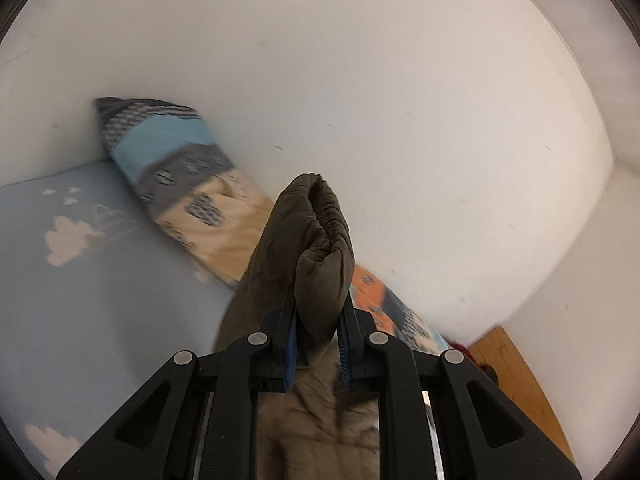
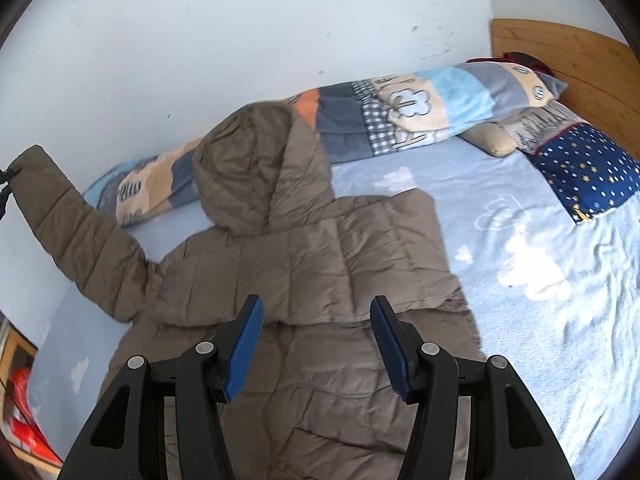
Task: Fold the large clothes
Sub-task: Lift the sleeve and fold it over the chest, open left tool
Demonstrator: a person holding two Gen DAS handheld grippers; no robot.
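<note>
A brown quilted hooded jacket (image 2: 304, 264) lies spread on the light blue bed sheet (image 2: 520, 280), hood toward the wall. Its left sleeve (image 2: 76, 232) is lifted off the bed, the cuff held up at the far left edge of the right wrist view. In the left wrist view my left gripper (image 1: 318, 320) is shut on that sleeve cuff (image 1: 320, 232), which bulges out past the blue pads against the white wall. My right gripper (image 2: 316, 344) hovers open over the jacket's body, with nothing between its fingers. The right sleeve is folded over the chest.
A patterned rolled blanket (image 2: 400, 116) lies along the white wall (image 2: 200, 40). Pillows (image 2: 588, 168) and a wooden headboard (image 2: 560, 52) are at the right. A red object (image 2: 24, 416) sits beyond the bed's left edge.
</note>
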